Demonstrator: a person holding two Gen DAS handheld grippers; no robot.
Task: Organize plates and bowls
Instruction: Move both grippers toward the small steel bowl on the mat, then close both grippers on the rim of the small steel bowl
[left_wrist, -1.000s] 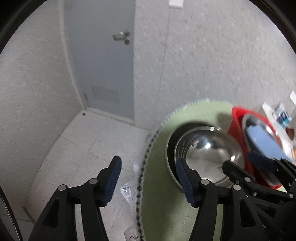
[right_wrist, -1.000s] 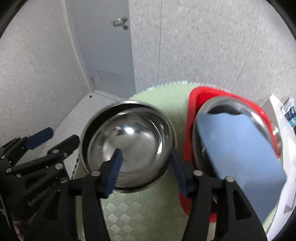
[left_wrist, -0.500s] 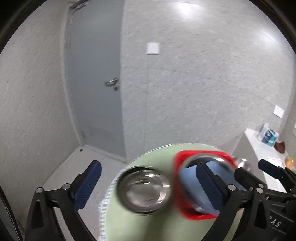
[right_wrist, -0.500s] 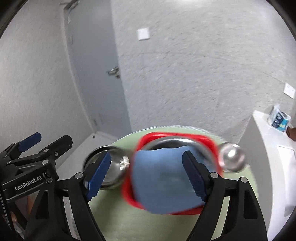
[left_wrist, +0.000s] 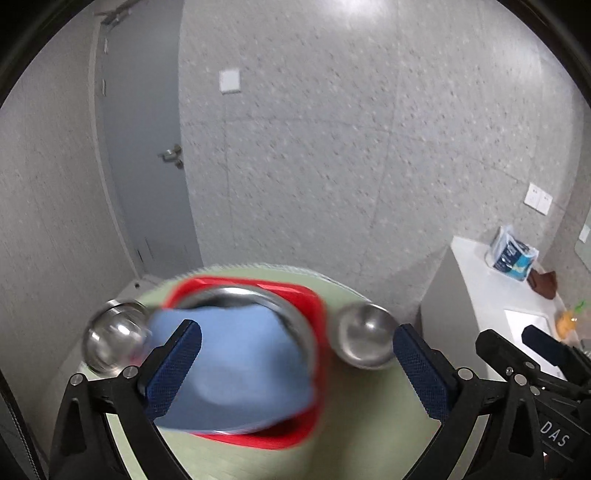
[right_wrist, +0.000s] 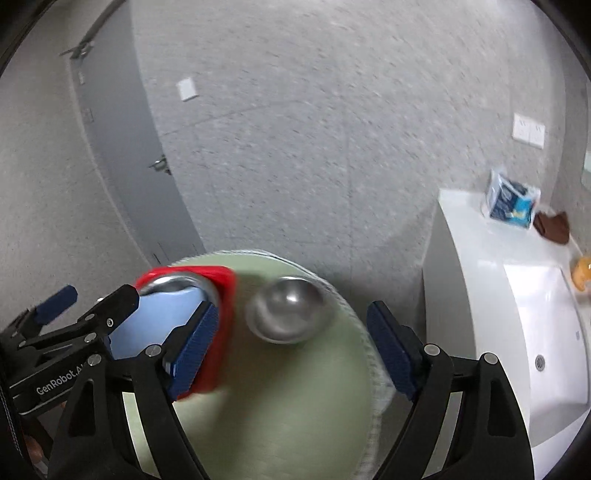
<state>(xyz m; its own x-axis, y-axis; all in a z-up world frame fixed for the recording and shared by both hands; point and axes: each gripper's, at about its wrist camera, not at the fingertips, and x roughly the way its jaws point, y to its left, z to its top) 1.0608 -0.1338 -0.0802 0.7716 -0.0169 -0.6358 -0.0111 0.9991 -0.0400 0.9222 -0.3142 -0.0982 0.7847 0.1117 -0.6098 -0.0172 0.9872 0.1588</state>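
With red tray (left_wrist: 314, 306) mid-table, I see L gripper (left_wrist: 295, 354) spread wide, empty; R gripper (right_wrist: 291, 343) unclenched, empty, above small bowl (right_wrist: 288, 314) right of tray.

Both grippers, left gripper (left_wrist: 295, 362) and right gripper (right_wrist: 291, 343), are black plastic linkage frames with silver screws, blue textured pads (left_wrist: 173, 369) on the jaws, white "GenRobot.AI" lettering lower left.

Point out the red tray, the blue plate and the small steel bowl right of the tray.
red tray (left_wrist: 317, 306): left wrist view, on its right rim.
blue plate (left_wrist: 243, 354): left wrist view, on its middle.
small steel bowl (right_wrist: 286, 312): right wrist view, on its inner hollow.
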